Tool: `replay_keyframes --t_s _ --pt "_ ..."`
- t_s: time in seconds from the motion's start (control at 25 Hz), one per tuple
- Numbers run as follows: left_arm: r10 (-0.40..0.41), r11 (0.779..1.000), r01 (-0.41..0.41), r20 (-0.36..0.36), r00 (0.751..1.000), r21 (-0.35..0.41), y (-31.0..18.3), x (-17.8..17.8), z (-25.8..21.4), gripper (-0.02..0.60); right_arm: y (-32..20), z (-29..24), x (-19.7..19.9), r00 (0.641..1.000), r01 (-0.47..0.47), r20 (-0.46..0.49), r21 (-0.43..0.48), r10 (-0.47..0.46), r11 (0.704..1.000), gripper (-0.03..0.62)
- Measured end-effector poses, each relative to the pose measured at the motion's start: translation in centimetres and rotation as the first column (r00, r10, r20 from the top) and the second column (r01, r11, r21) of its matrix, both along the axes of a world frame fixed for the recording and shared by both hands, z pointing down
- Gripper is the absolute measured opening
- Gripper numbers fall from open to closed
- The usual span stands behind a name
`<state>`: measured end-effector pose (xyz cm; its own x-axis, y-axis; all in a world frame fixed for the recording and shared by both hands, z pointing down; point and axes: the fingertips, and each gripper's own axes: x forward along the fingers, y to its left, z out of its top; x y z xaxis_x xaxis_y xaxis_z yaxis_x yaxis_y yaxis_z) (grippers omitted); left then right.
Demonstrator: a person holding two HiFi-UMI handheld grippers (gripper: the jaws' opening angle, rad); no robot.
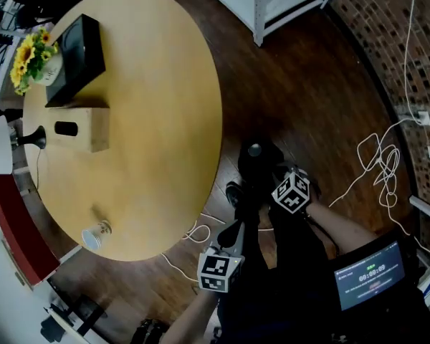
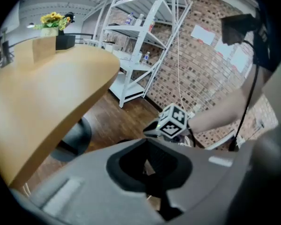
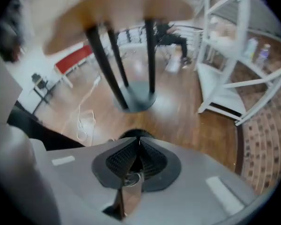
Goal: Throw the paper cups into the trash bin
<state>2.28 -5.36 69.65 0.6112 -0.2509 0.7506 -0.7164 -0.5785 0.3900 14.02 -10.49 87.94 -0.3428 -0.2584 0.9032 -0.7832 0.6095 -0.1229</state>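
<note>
Ur left gripper (image 2: 147,144) & right gripper (image 3: 136,143) are pinched together, empty, right of table (image 1: 165,120); cup (image 1: 95,234) at its near-left edge.

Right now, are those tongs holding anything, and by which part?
Nothing is held. The left tongs and the right tongs are both shut and empty. The cup lies on the table, away from both.

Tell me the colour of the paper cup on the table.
The paper cup is white with brownish print; head view.
</note>
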Motion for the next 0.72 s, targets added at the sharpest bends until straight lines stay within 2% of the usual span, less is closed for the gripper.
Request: replay_keyframes --t_s 0.12,0.16,0.32,0.4,0.48,0.56,0.72 --pt "-0.089 0.993 0.085 -0.047 0.995 -0.087 -0.6 1.1 -4.6 0.005 2.4 -8.6 2.1 0.993 -0.102 0.051 0.003 0.102 0.995 0.026" --pt "-0.102 0.992 0.098 -0.051 0.993 -0.076 -0.7 1.5 -6.0 0.005 3.0 -11.2 2.7 0.989 -0.128 0.072 0.013 0.127 0.992 0.026" --pt "-0.114 0.989 0.118 -0.05 0.992 0.088 -3.9 4.0 -10.2 0.005 1.2 -19.5 4.4 0.963 -0.197 0.215 0.139 0.164 0.971 0.021" --pt "-0.096 0.984 0.102 -0.045 0.994 0.145 -4.2 5.0 -11.4 0.005 1.3 -22.9 4.9 0.953 -0.217 0.252 0.185 0.168 0.958 0.021" --pt "-0.079 0.982 0.087 -0.05 0.996 0.169 -3.6 6.0 -12.3 0.005 2.3 -25.9 5.1 0.948 -0.237 0.267 0.224 0.174 0.946 0.021" --pt "-0.075 0.982 0.091 -0.1 0.992 0.166 -2.8 7.4 -14.2 0.005 3.5 -28.5 4.6 0.935 -0.264 0.304 0.252 0.183 0.931 0.021" --pt "-0.102 0.974 0.136 -0.186 0.977 0.182 -1.3 7.5 -17.3 0.005 5.5 -32.7 2.1 0.885 -0.317 0.434 0.291 0.171 0.903 0.021"
